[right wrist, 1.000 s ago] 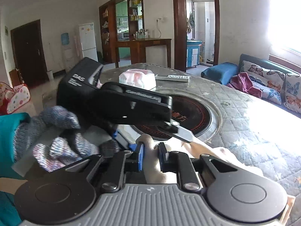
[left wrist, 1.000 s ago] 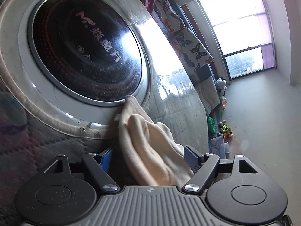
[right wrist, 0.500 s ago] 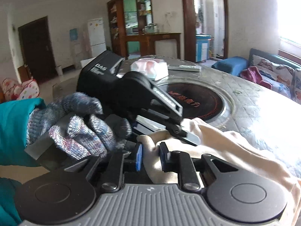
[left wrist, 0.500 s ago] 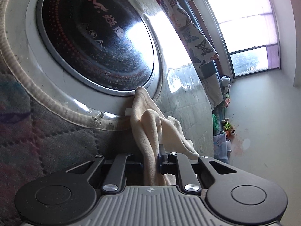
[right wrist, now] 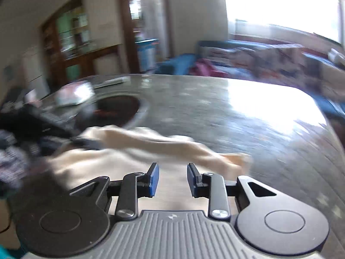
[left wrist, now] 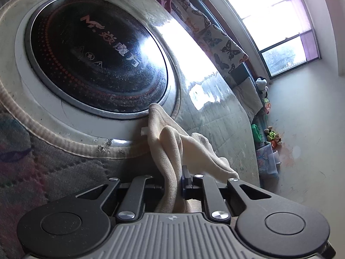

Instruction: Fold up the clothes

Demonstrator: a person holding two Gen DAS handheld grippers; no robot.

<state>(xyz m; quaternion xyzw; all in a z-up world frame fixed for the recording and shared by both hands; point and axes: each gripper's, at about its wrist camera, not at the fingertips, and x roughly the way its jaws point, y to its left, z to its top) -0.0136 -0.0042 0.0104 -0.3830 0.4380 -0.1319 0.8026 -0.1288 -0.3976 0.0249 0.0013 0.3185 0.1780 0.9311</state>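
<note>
Nearest, a bunched fold of the cream garment point(left wrist: 172, 164) is pinched between the closed fingers of the left gripper point(left wrist: 173, 183). In the blurred right wrist view, the right gripper point(right wrist: 173, 179) is seen parted with nothing between its blue pads point(right wrist: 154, 179), just above the cloth. Farther off, the garment is spread over the quilted table point(left wrist: 217, 116), beside the round black cooktop point(left wrist: 97, 56).

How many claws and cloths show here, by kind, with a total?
Claws: 2, left claw shut on the cream cloth, right claw open
Cream cloths: 1
Total: 3
</note>
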